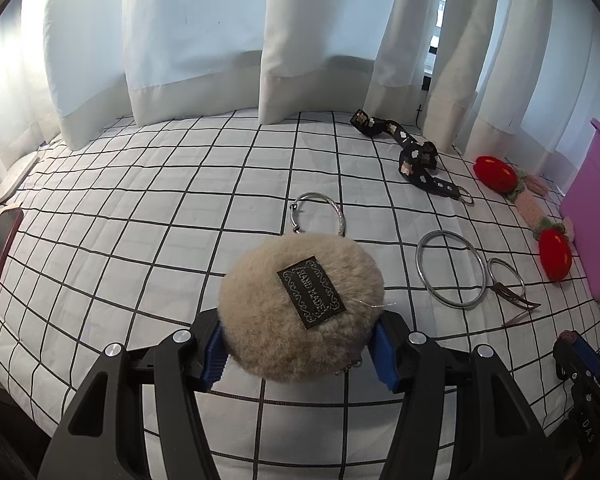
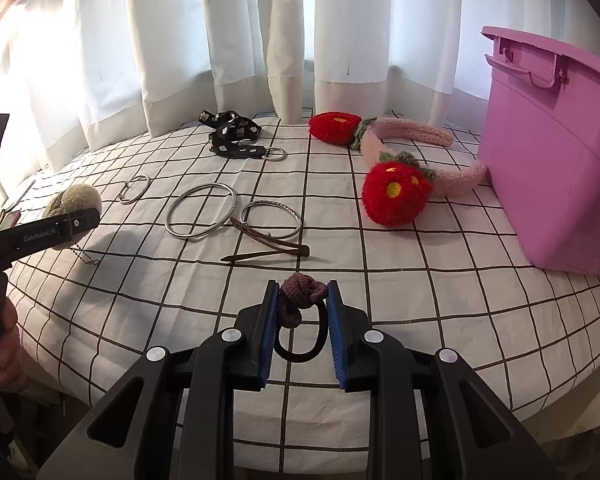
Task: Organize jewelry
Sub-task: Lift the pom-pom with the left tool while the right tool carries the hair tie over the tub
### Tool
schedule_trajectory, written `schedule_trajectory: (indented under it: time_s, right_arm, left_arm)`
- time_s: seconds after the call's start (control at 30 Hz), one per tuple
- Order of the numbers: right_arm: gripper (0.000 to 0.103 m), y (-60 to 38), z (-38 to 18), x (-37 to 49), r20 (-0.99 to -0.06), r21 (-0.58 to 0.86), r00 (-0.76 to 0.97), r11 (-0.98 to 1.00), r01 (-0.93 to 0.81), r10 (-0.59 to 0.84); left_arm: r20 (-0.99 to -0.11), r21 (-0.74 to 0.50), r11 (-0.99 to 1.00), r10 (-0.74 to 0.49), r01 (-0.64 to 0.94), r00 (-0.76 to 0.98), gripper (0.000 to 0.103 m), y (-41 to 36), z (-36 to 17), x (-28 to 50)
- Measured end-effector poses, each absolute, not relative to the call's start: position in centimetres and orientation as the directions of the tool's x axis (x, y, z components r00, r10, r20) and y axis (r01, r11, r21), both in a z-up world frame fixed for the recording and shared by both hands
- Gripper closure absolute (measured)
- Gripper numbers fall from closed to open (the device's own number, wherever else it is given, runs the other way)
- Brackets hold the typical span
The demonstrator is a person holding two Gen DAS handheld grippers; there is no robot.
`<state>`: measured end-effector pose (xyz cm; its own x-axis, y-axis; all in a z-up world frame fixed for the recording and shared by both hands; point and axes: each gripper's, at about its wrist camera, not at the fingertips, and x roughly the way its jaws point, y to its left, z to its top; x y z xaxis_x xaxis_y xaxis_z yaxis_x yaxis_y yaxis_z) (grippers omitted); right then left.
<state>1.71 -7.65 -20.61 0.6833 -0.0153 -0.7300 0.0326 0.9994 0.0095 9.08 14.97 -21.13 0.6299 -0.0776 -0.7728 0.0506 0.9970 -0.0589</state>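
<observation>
My left gripper (image 1: 300, 346) is shut on a beige fluffy pompom (image 1: 300, 292) with a black label, held just above the checked bedcover (image 1: 140, 240). A thin chain hangs under the pompom (image 2: 74, 198) in the right wrist view, where the left gripper (image 2: 76, 220) enters from the left. My right gripper (image 2: 303, 294) is shut on a mauve knotted hair tie (image 2: 290, 314), its dark loop hanging between the blue pads. Beyond it lie a large silver bangle (image 2: 200, 210), a thinner bangle (image 2: 270, 220), a small open bangle (image 2: 135, 188) and a brown hair clip (image 2: 268, 248).
A pink lidded box (image 2: 560, 160) stands at the right. Against it leans a pink knitted headband (image 2: 416, 132) with two red strawberries. A black studded strap (image 2: 232, 132) lies near the white curtains (image 2: 180, 40). A phone (image 1: 0, 256) rests at the bed's left edge.
</observation>
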Motion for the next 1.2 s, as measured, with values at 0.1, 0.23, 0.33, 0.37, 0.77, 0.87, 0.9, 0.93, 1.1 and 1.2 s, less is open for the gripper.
schedule_trajectory:
  time_s: [0.1, 0.23, 0.33, 0.37, 0.77, 0.87, 0.9, 0.93, 1.1, 1.2]
  right_arm:
    - [0.080, -7.6, -20.0, 1.4, -0.729, 0.012, 0.685, 0.999, 0.034, -0.015]
    - [0.080, -7.5, -18.9, 0.9, -0.725, 0.009, 0.688, 0.999, 0.038, -0.019]
    - [0.080, -7.6, -18.0, 0.5, -0.728, 0.019, 0.686, 0.999, 0.037, -0.012]
    - [0.080, -7.7, -17.7, 0.3, -0.729, 0.017, 0.684, 0.999, 0.038, -0.014]
    - [0.080, -8.2, -10.7, -2.5, -0.695, 0.056, 0.719, 0.995, 0.080, -0.019]
    - [0.080, -8.8, -8.3, -3.2, -0.670, 0.079, 0.742, 0.992, 0.103, -0.023]
    - [0.080, -9.1, -7.5, -3.3, -0.661, 0.089, 0.750, 0.990, 0.111, -0.024]
    - [0.080, -9.3, -6.7, -3.6, -0.652, 0.097, 0.758, 0.988, 0.119, -0.028]
    - [0.080, -10.3, -2.8, -4.9, -0.599, 0.099, 0.798, 0.982, 0.161, -0.070]
    - [0.080, -11.1, -0.7, -5.8, -0.566, 0.107, 0.819, 0.976, 0.189, -0.097]
  left_arm:
    - [-0.776, -0.051, 0.997, -0.079, 0.063, 0.625, 0.046, 14.9, -20.8, 8.5]
    - [-0.781, -0.040, 0.996, -0.082, 0.081, 0.619, 0.046, 14.9, -20.1, 7.8]
    - [-0.783, -0.029, 0.994, -0.086, 0.101, 0.616, 0.046, 14.8, -19.2, 7.2]
    - [-0.783, -0.026, 0.994, -0.088, 0.109, 0.616, 0.046, 14.7, -18.8, 7.0]
    - [-0.755, -0.038, 0.977, -0.165, 0.208, 0.635, 0.046, 13.2, -11.9, 4.7]
    - [-0.739, -0.046, 0.969, -0.196, 0.241, 0.645, 0.046, 12.5, -9.8, 4.3]
    - [-0.732, -0.050, 0.966, -0.208, 0.253, 0.649, 0.046, 12.2, -9.1, 4.2]
    - [-0.726, -0.053, 0.963, -0.220, 0.266, 0.652, 0.046, 11.9, -8.4, 4.1]
    - [-0.691, -0.074, 0.938, -0.293, 0.339, 0.660, 0.046, 10.0, -5.3, 3.6]
    - [-0.672, -0.091, 0.914, -0.350, 0.396, 0.653, 0.046, 8.3, -3.6, 3.3]
